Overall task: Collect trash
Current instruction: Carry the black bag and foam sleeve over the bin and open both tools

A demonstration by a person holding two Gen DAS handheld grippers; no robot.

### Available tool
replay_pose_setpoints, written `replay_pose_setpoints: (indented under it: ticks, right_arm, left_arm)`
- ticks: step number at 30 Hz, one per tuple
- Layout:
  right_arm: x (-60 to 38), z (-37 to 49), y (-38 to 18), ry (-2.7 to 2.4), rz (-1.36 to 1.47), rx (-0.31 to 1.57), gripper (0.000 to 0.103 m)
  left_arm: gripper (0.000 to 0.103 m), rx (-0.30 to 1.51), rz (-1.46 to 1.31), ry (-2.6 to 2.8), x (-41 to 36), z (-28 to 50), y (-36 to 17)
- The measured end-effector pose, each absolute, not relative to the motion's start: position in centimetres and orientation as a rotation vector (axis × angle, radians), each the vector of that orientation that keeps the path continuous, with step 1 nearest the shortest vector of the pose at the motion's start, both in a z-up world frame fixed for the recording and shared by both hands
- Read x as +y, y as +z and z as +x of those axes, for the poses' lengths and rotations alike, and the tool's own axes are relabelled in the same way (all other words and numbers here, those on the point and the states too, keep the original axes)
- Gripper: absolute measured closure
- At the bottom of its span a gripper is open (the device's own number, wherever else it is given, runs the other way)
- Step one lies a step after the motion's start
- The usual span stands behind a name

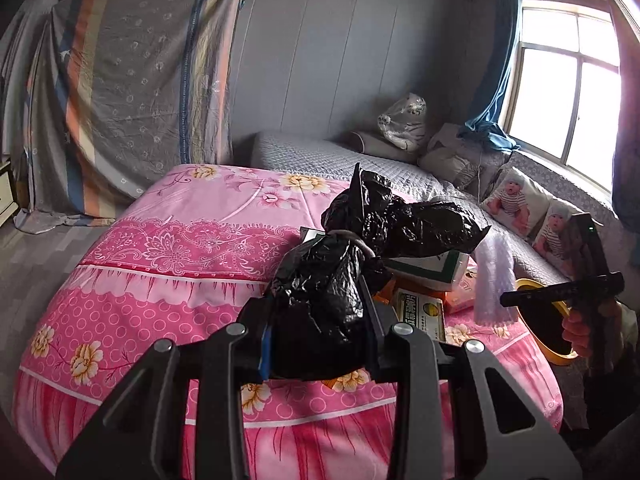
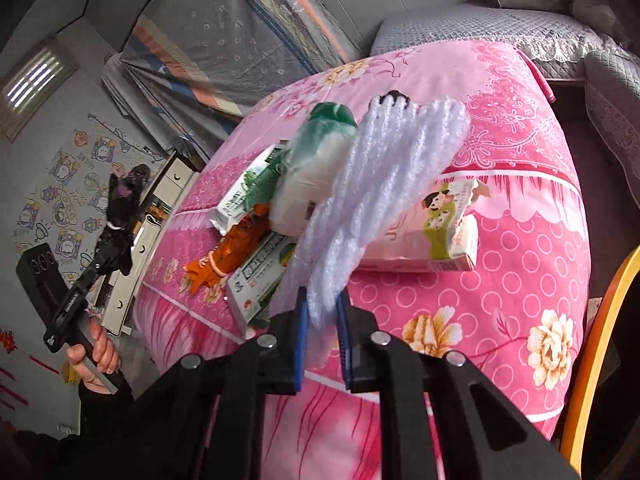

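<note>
**Trash on the pink bed: holdings and surroundings**

Surroundings. A pink floral bedspread [image 2: 520, 240] covers the bed. Beyond it lies a grey quilted cover [image 1: 320, 156] with pillows [image 1: 452, 152] at the wall, and two photo cushions [image 1: 532, 216] sit below the window [image 1: 568, 92]. A blue curtain [image 1: 496, 80] hangs at the window's left edge. A striped sheet [image 1: 132, 92] drapes something tall past the foot of the bed. An orange-rimmed round object [image 2: 600, 344] stands at the bed's near side, beside the right hand [image 1: 580, 332].

Trash pile. A heap sits mid-bed: a green-and-white box [image 2: 244, 196], an orange wrapper [image 2: 240, 244] bound with a rubber band, a green-capped white bottle [image 2: 308, 176] lying across them, a small medicine box [image 2: 260, 280], and an opened carton [image 2: 432, 232] with a cartoon figure, lying flat to the right.

Left gripper [image 1: 316, 336]. Clenched on a black plastic bag [image 1: 332, 288]; the bag bulges up between the jaws and is tied with a band near its neck. It is held above the bed, just in front of the pile, hiding part of it in the left wrist view.

Right gripper [image 2: 322, 320]. Closed upon a strip of white bubble wrap [image 2: 372, 188], pinched at its near end. The strip rises from the jaws and arcs over the bottle and carton, screening part of both.
</note>
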State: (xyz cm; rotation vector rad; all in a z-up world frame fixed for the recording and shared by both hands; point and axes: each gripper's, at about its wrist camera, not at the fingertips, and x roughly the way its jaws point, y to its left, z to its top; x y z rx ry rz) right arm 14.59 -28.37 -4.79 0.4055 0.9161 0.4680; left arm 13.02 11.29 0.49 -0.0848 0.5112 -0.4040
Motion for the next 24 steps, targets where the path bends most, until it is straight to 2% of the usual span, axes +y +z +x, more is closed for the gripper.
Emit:
replay_pose_setpoints:
  ticks: [10, 24]
  right_arm:
    - [-33.3, 7.8, 0.7, 0.382, 0.408, 0.725, 0.091]
    - [-44.9, -0.6, 3.8, -0.012, 0.412, 0.504, 0.090]
  left_arm:
    - [0.071, 0.436, -0.056, -0.399, 4.8, 11.3, 2.9]
    - [0.071, 0.388, 0.083, -0.601, -11.5, 10.4, 5.9]
